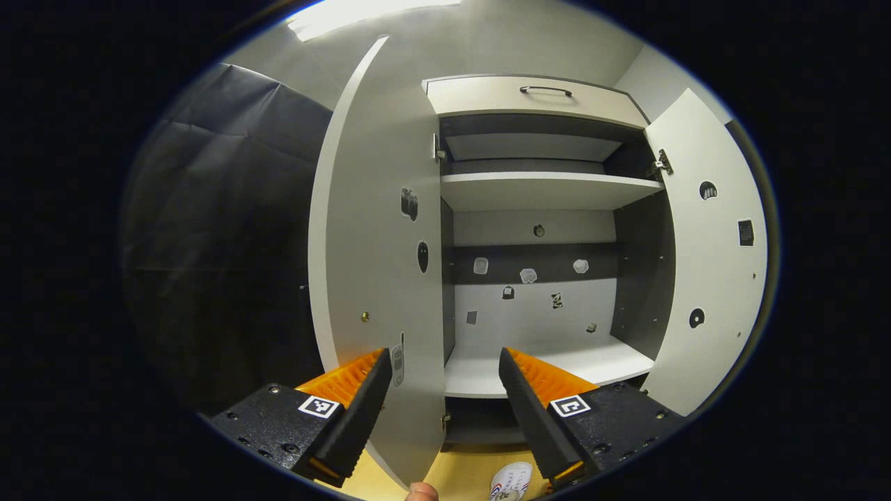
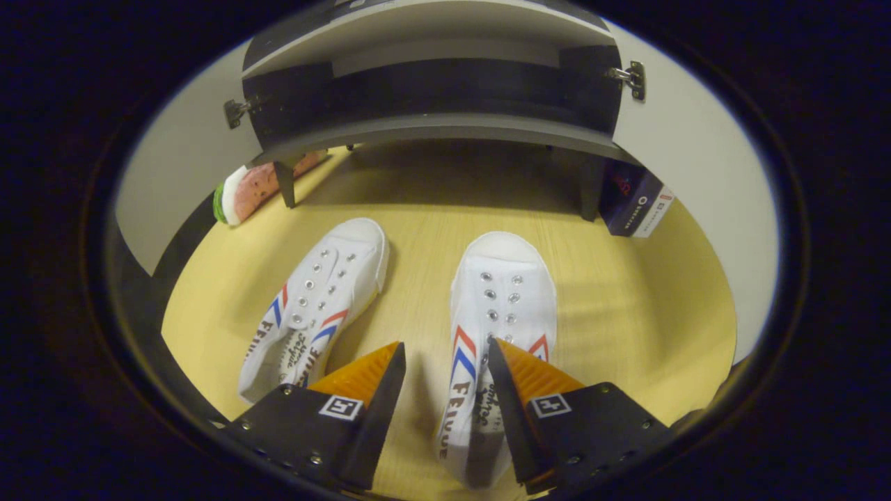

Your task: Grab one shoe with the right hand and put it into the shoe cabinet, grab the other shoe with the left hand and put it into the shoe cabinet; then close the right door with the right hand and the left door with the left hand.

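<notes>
The right gripper [image 2: 445, 369] hangs spread over a white shoe [image 2: 502, 306]; the left gripper [image 1: 445, 372], also spread, faces the open cabinet [image 1: 543, 195]

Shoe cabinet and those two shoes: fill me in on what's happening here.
A person holds a gripper in each hand. The right gripper is open, lowered over one white shoe on the floor, its fingers straddling one side of it; the other shoe lies beside it. The left gripper hangs open facing the shoe cabinet, whose doors stand open. No shoe is inside yet.
</notes>
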`<state>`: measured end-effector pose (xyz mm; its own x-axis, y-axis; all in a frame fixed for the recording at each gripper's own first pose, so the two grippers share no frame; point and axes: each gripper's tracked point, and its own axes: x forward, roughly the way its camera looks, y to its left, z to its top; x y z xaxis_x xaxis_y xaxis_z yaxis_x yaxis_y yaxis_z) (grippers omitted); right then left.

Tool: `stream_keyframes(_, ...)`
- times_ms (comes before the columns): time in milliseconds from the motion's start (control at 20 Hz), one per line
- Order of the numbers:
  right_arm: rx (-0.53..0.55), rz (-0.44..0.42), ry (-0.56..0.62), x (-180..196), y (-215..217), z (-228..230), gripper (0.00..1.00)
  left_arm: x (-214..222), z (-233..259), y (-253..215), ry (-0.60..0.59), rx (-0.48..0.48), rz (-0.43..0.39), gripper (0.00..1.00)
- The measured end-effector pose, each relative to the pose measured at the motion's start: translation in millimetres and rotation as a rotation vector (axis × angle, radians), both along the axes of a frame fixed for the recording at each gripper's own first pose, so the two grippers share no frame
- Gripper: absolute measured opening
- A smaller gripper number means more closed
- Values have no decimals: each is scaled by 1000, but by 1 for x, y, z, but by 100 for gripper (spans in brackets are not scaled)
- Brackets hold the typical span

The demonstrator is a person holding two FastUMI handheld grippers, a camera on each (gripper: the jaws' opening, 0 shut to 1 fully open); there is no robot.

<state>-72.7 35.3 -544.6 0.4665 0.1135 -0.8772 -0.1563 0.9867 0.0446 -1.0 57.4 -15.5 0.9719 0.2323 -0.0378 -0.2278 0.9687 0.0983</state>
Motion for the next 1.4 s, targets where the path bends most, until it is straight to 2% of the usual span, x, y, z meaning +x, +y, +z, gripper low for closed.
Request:
stream_keyframes(250, -104, 97, -66, -4, 1, -8, 72, 1, 0, -1, -1, -2, -6, 94)
stream_keyframes(300, -191, 103, -112, -6, -13, 4, 72, 1, 0, -1, -2, -3, -8, 95)
stream_keyframes(350, -192, 95, -133, 6, -17, -11, 47, 1, 1, -1, -4, -4, -9, 95)
stream_keyframes(400, -200, 93, -137, 0, -13, 12, 22, 1, 1, -1, -3, -4, -11, 94)
stream_keyframes(450, -199, 103, -129, -1, -13, -3, 27, 0, 0, -1, -2, -5, -13, 94)
stream_keyframes(500, -210, 113, -117, 1, -15, -7, 27, 1, 1, 0, -3, -5, -11, 95)
stream_keyframes(650, -184, 91, -119, 4, -15, -5, 2, 0, 2, 0, -6, -9, -9, 95)
stream_keyframes(700, -191, 95, -114, -4, -13, 7, 1, 0, 2, 0, -8, -10, -8, 95)
stream_keyframes(800, -200, 100, -119, 3, -18, 0, 1, -1, 2, 0, -10, -14, -7, 95)
stream_keyframes(1050, -127, 27, -145, 10, -25, 30, 0, -2, 1, 1, -13, -16, -7, 95)
stream_keyframes(1200, -90, 12, -209, 20, -22, 67, 0, -1, 1, 0, -14, -17, -8, 94)
stream_keyframes(1400, -23, -7, -350, 48, -14, 148, 0, -1, 1, 0, -13, -18, -8, 94)
